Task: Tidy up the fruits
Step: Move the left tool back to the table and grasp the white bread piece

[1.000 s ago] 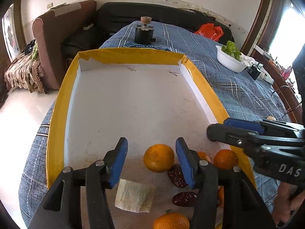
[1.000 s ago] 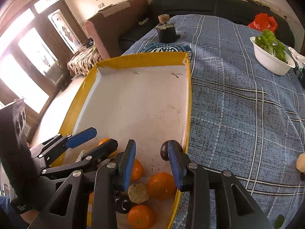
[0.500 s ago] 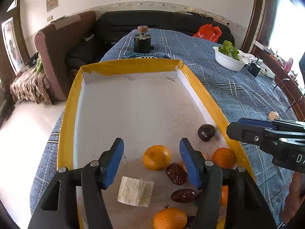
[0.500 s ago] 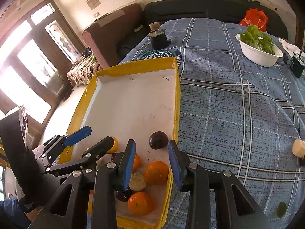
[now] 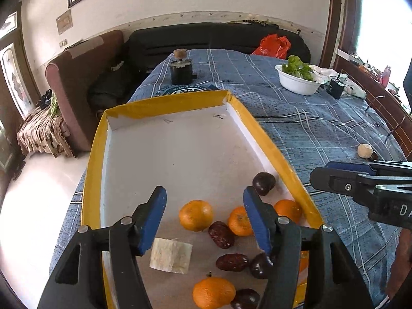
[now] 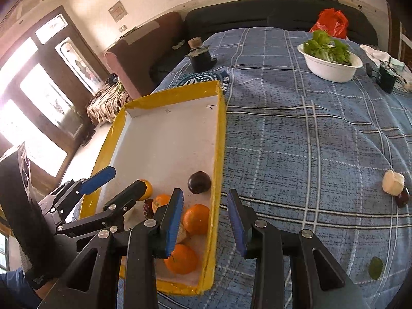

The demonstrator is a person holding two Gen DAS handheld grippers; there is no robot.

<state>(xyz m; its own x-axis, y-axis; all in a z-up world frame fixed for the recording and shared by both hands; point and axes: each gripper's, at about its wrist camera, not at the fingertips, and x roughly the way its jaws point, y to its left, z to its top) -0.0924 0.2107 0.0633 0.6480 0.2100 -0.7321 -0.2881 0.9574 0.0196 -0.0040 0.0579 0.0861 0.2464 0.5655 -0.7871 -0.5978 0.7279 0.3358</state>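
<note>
Blue checked cloth covers the table, and at the left of both frames sits a shallow tray with yellow taped walls and a smooth white floor, which I judge is the collecting spot. Round oranges, wrinkled dates and a glossy dark plum crowd its lower end. The left gripper hovers there with fingers apart and empty, and the right gripper gapes empty over the tray's right wall, while a pale peeled fruit waits at far right on the cloth.

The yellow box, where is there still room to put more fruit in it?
The far half of the yellow box is bare, from the dark plum up to the far wall. The near end is crowded with oranges, dates and a pale block.
</note>
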